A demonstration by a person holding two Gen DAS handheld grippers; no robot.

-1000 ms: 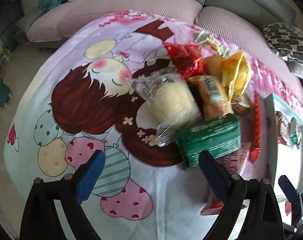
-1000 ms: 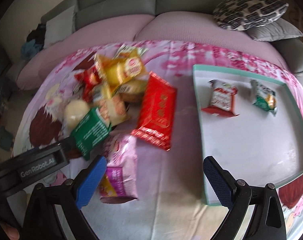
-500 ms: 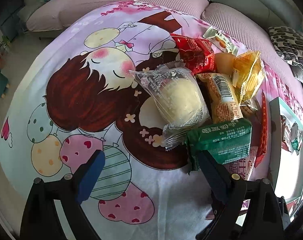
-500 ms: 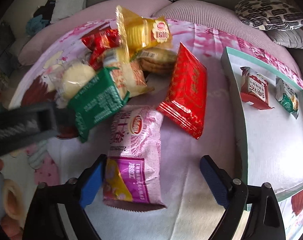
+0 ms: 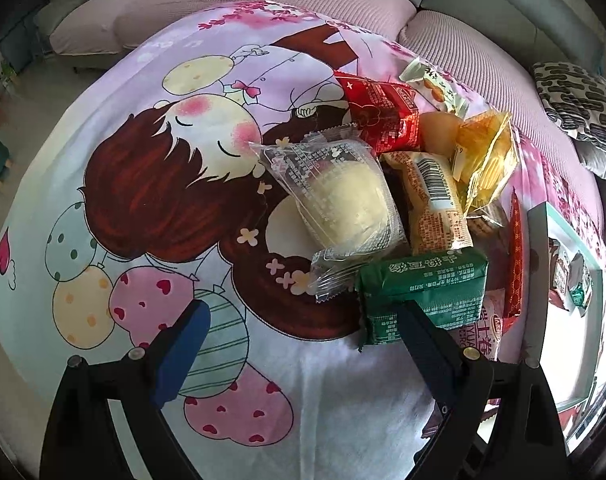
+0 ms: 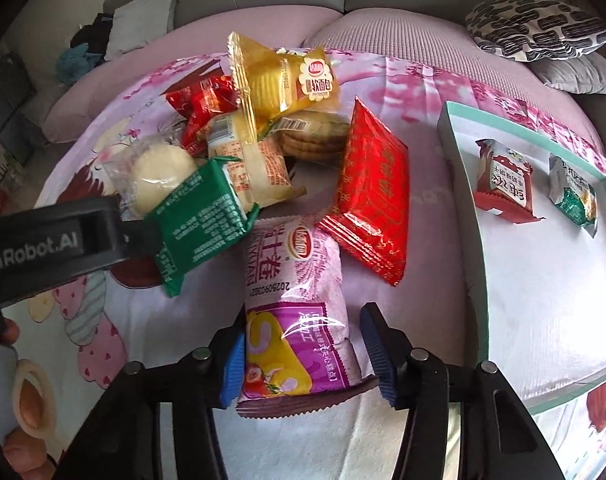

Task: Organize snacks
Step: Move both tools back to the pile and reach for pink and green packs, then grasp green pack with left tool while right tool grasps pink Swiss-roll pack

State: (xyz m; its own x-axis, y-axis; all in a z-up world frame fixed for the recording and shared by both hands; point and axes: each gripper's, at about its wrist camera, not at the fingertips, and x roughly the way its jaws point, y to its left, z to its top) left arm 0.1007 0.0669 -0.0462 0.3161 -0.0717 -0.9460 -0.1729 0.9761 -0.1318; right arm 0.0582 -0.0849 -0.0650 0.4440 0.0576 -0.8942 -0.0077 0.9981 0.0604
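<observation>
A heap of snack packs lies on the cartoon-print cloth. My right gripper [image 6: 303, 352] is open, its jaws on either side of the near end of a pink-and-purple roll-cake pack [image 6: 293, 312]; the left pad looks close to it. My left gripper [image 5: 299, 344] is open, its right finger beside a green mung-bean cake pack [image 5: 423, 292], which also shows in the right wrist view [image 6: 199, 220]. A clear-wrapped pale bun [image 5: 343, 200] lies ahead of the left gripper. A red pack [image 6: 373, 196] lies right of the heap.
A teal-rimmed white tray [image 6: 459, 184] on the right holds a red-and-white pack [image 6: 503, 180] and a green-and-white pack [image 6: 575, 196]. A yellow bread pack [image 6: 283, 76] tops the heap. A sofa with a patterned cushion [image 6: 535, 24] runs behind.
The right gripper moved forward and down onto the pink-and-purple pack and its jaws narrowed around it. The left gripper edged closer to the green pack.
</observation>
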